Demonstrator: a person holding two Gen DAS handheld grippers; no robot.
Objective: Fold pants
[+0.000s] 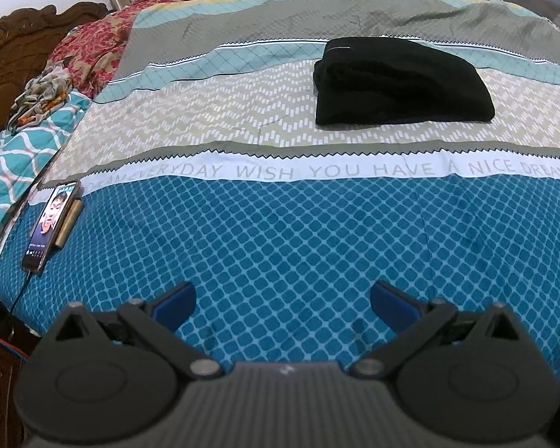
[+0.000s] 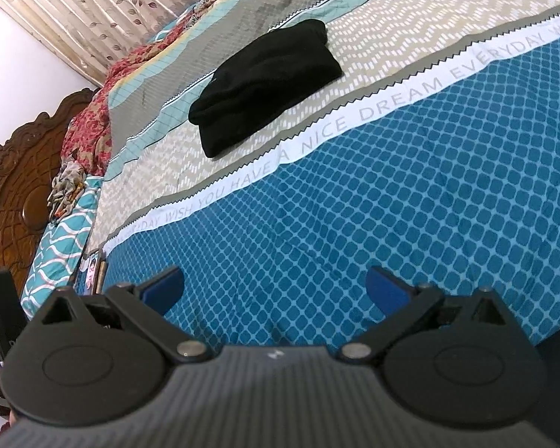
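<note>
The black pants lie folded into a compact bundle on the beige zigzag band of the bedspread, far ahead of both grippers. They also show in the right wrist view, up and left of centre. My left gripper is open and empty, its blue fingertips wide apart over the blue patterned part of the bed. My right gripper is open and empty too, held tilted above the same blue area near the bed's front edge.
A lit phone with a cable lies at the bed's left edge and shows in the right wrist view. A carved wooden headboard, red floral bedding, a crumpled cloth and a curtain lie to the left and behind.
</note>
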